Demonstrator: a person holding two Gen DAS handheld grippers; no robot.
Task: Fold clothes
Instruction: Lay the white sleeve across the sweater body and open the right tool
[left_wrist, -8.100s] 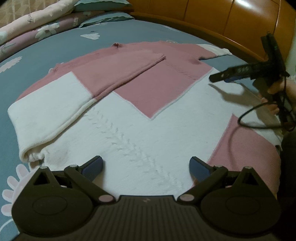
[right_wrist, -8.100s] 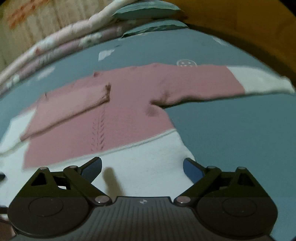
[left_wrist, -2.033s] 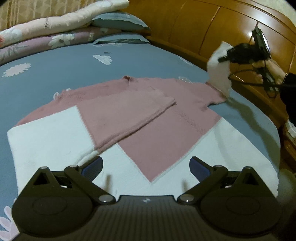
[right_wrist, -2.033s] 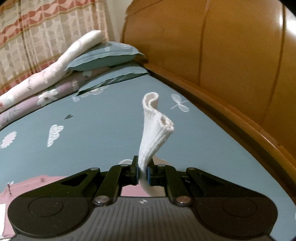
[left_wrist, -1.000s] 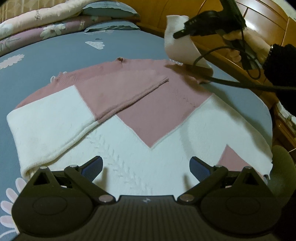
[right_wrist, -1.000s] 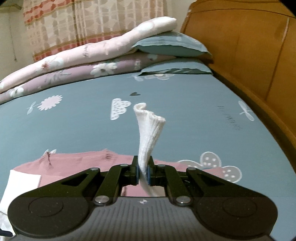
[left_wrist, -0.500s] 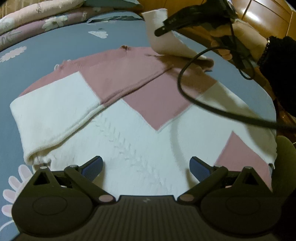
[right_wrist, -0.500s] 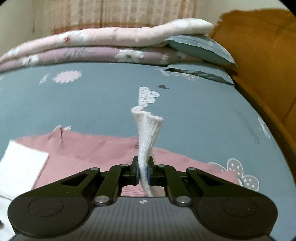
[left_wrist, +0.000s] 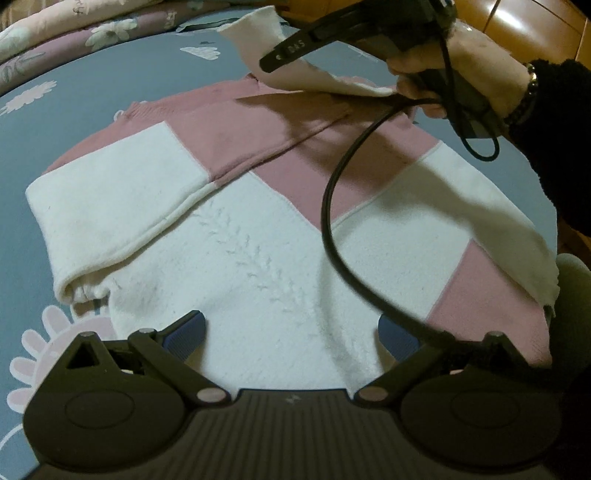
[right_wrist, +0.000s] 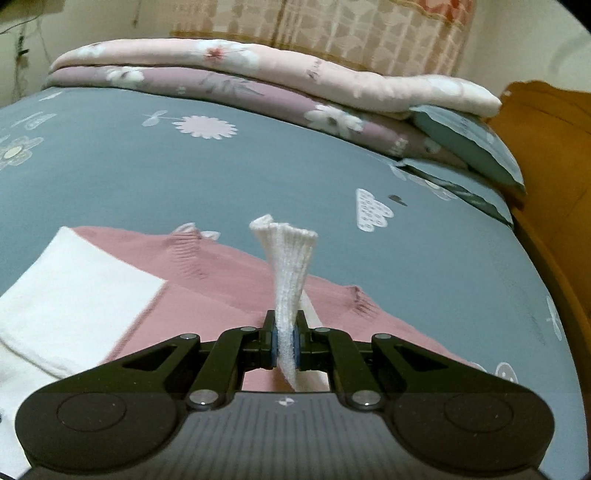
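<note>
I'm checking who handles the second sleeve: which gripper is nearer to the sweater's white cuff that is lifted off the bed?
Right. The right gripper is shut on the white cuff, holding it above the sweater. The left gripper hangs open over the sweater's white lower part, well short of the cuff.

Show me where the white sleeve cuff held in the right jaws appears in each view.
Left wrist view: white sleeve cuff at top centre, lifted over the pink chest.
Right wrist view: cuff dead centre, pinched, standing up from the jaws.
Shared landmark: white cloud print on the sheet.
</note>
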